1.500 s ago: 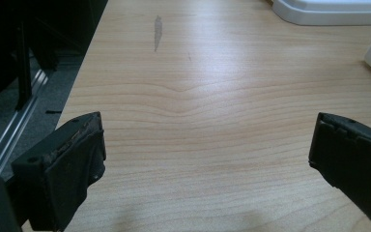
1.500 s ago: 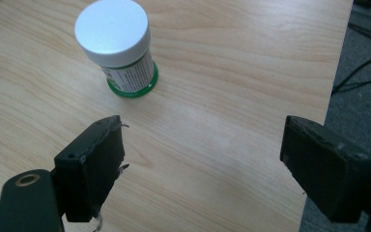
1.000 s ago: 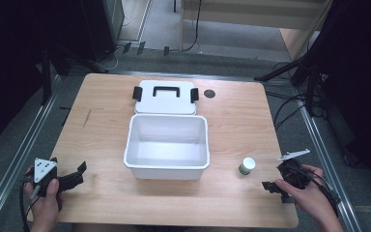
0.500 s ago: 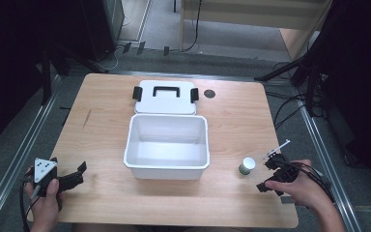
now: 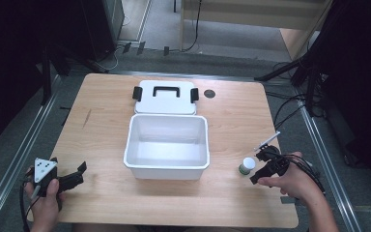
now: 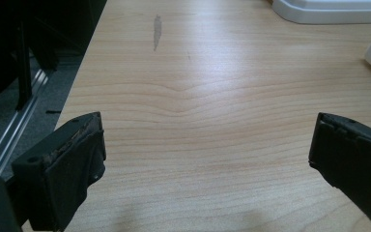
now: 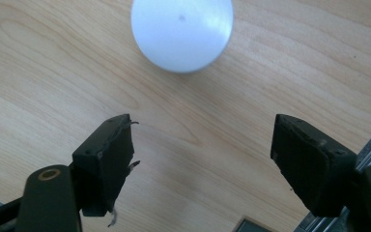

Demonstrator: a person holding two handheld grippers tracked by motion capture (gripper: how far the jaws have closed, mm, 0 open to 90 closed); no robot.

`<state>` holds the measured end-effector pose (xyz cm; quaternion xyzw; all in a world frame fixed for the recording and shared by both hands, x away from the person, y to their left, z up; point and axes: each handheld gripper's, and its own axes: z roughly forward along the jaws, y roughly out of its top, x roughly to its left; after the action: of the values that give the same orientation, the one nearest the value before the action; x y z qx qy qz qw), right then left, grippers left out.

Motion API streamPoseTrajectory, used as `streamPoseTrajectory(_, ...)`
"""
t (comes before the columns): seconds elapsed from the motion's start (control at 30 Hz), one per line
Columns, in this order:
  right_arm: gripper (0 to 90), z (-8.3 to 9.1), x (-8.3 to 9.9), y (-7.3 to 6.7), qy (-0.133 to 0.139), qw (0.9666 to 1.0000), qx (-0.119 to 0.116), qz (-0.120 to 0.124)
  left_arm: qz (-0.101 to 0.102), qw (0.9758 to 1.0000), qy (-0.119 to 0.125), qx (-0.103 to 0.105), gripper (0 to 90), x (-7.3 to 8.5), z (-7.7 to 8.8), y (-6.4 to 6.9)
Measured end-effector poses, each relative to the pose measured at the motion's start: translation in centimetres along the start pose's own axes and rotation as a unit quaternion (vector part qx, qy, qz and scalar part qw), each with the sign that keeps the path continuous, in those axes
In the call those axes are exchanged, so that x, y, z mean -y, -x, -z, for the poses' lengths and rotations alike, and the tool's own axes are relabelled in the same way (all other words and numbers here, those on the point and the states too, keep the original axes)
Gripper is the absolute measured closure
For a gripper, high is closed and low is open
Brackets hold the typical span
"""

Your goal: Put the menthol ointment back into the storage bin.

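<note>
Two black two-jaw grippers, both gaping wide and empty: the right gripper (image 5: 263, 166) just beside one small white-capped jar (image 5: 246, 166), the left gripper (image 5: 75, 177) near the wooden table's (image 5: 101, 116) front-left edge. One open white plastic box (image 5: 166, 166) sits centred, one lid (image 5: 165, 97) behind; bare wood either side.

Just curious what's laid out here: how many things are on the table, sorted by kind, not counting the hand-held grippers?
White plastic bin: 1
White lid with black handle: 1
Small white-capped jar: 1
Total: 3
</note>
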<state>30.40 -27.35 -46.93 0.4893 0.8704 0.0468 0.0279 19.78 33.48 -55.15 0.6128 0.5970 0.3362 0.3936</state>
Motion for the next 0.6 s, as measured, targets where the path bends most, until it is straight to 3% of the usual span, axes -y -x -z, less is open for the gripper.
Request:
streamPoseTrajectory(0.3, 30.3, -0.1, -2.1, -0.5, 0.001, 0.9998, -0.014, -0.017, 0.0, 1.0, -0.001, 0.0, 0.2, 0.0, 0.0, 0.0)
streamPoseTrajectory(0.6, 37.8, -0.6, -3.5, -0.8, 0.003, 0.9998, -0.005, -0.019, 0.001, 1.0, -0.001, 0.0, 0.2, 0.0, 0.0, 0.0)
